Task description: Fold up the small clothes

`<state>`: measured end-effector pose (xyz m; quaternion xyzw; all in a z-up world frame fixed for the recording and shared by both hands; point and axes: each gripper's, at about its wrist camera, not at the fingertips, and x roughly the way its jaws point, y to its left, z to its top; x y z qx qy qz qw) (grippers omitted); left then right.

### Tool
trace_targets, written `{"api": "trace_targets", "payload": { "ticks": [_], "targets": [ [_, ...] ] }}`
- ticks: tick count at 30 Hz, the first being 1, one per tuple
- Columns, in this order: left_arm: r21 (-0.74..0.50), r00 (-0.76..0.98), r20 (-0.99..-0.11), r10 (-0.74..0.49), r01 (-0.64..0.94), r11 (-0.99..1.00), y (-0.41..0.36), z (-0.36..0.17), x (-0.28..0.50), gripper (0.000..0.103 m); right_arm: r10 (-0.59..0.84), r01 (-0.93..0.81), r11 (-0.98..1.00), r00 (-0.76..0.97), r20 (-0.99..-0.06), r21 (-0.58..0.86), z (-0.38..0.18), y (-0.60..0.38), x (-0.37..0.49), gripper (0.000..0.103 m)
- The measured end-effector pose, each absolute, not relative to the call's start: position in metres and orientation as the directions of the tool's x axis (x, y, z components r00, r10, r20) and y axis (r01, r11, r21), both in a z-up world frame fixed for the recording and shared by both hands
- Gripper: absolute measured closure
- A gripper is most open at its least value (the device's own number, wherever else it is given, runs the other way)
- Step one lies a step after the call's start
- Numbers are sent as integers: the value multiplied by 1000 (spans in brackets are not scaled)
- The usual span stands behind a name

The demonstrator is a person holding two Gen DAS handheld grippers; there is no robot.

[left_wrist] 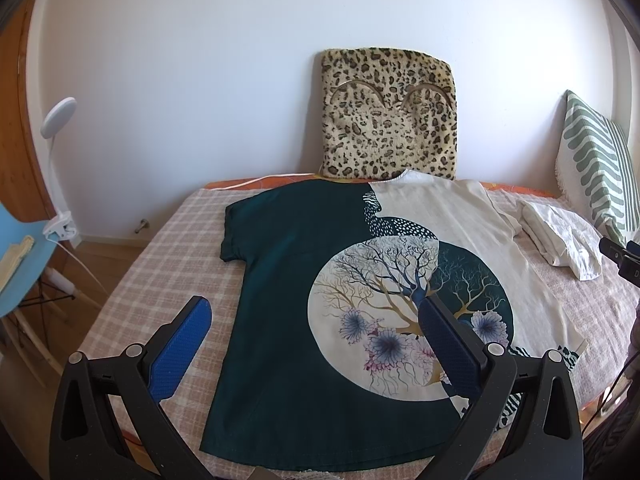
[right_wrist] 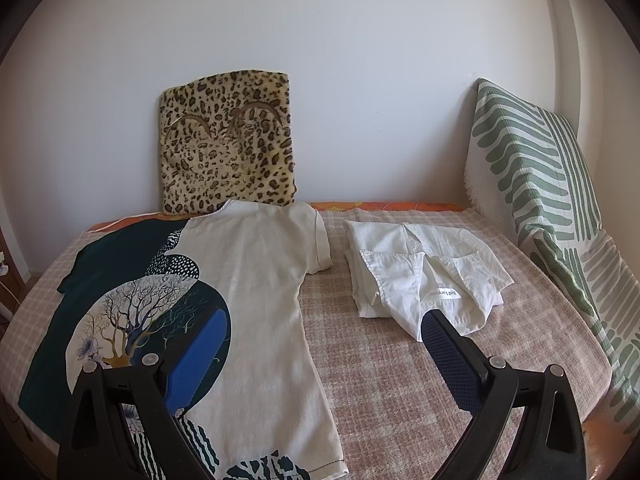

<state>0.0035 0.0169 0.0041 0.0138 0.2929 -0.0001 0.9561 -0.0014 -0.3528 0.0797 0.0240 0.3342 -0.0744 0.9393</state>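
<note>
The left tool (left_wrist: 316,340) has two black plastic arms with triangular cut-outs, each carrying round silver screws (left_wrist: 133,351) near the top. Its fingers (left_wrist: 180,352) are faced with blue pads of fine dimpled texture; the one in shade looks dark navy. The right tool (right_wrist: 324,356) is built the same: black arms, triangular openings, silver screws (right_wrist: 497,362), and blue textured pads (right_wrist: 196,360). A small black part of the right tool (left_wrist: 620,258) shows at the left camera's right edge.

A dark green and cream T-shirt with a tree picture (right_wrist: 240,280) lies flat on the checked bed cover (right_wrist: 400,380), near a folded white shirt (right_wrist: 420,276).
</note>
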Motion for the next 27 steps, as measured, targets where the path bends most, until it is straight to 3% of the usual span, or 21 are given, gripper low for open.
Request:
{"api": "trace_targets", "payload": {
  "ticks": [27],
  "targets": [
    [26,817,-577,15,-1,1000,21,-2,4,0,-117,146,989,766,-632,-6,79,-346,4,4]
  ]
}}
